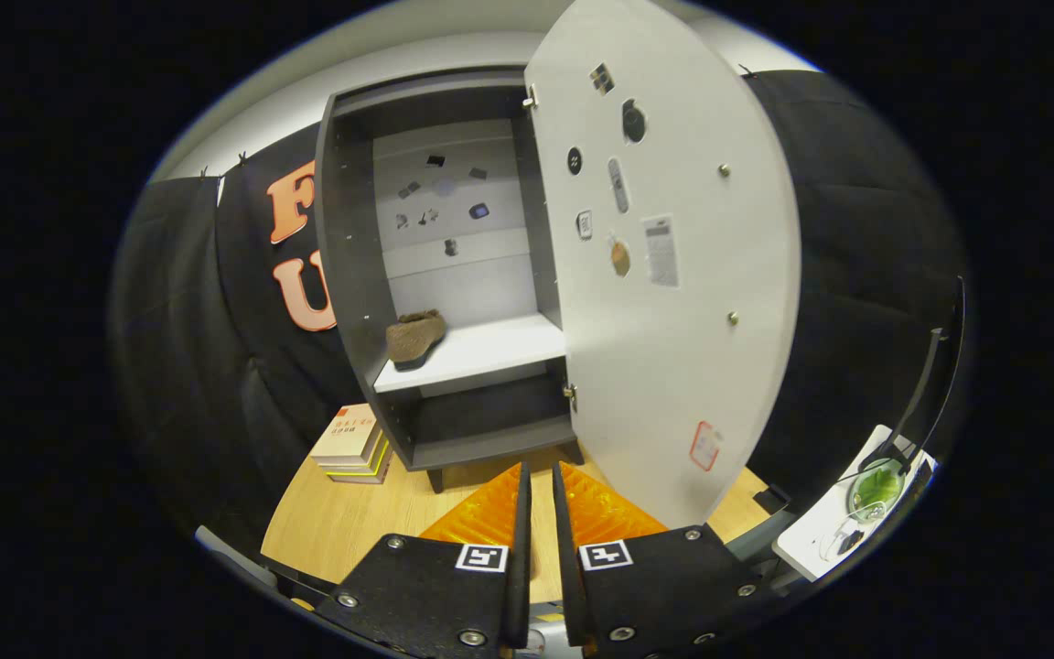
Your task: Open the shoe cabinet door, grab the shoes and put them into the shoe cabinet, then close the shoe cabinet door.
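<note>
Shoe (pixel 415 338): brown, on the white shelf (pixel 481 352) inside the cabinet (pixel 353 275), at the shelf's left end. Door (pixel 673 275) swung wide open to the right, its inner face dotted with small stickers. Cabinet stands on a wooden worktop (pixel 353 522); stack of books (pixel 355 444) just left of its base. Claw (pixel 537 499) near, below the cabinet: fingers nearly together, narrow gap, grasping nothing.

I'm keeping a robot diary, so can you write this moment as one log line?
door: open | shoe: on cabinet shelf | gripper: fingers nearly closed, holding nothing, before cabinet | left to do: close door
</note>
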The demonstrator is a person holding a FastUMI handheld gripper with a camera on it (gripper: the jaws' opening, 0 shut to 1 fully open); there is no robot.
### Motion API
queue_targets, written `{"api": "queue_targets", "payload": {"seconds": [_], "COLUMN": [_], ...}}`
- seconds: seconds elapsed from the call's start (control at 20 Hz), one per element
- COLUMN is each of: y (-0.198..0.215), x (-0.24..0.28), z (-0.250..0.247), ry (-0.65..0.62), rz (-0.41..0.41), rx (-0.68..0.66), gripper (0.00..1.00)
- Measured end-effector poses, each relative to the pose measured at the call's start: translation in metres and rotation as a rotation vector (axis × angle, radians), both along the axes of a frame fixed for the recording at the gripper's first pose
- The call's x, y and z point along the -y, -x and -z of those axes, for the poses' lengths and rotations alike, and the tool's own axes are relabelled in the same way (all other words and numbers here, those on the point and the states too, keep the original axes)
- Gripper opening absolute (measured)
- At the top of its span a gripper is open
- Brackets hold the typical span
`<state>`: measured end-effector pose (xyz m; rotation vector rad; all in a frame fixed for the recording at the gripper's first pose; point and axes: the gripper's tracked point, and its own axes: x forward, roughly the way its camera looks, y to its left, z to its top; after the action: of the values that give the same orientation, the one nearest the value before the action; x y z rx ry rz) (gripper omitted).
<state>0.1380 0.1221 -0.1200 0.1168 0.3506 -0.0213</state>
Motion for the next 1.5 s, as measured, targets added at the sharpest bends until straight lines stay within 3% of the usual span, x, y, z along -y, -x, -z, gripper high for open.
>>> {"api": "queue_targets", "payload": {"seconds": [0.35, 0.65, 1.05, 1.5], "y": [-0.025, -0.048, -0.078, -0.107], "x": [-0.067, -0.092, -0.109, -0.115], "z": [0.101, 0.185, 0.281, 0.349], "ry": [0.021, 0.053, 0.080, 0.065], "rz": [-0.138, -0.211, -0.268, -0.282], "rx": [-0.184, -0.347, -0.517, -0.628], "gripper": [0.16, 0.16, 0.16, 0.16]}}
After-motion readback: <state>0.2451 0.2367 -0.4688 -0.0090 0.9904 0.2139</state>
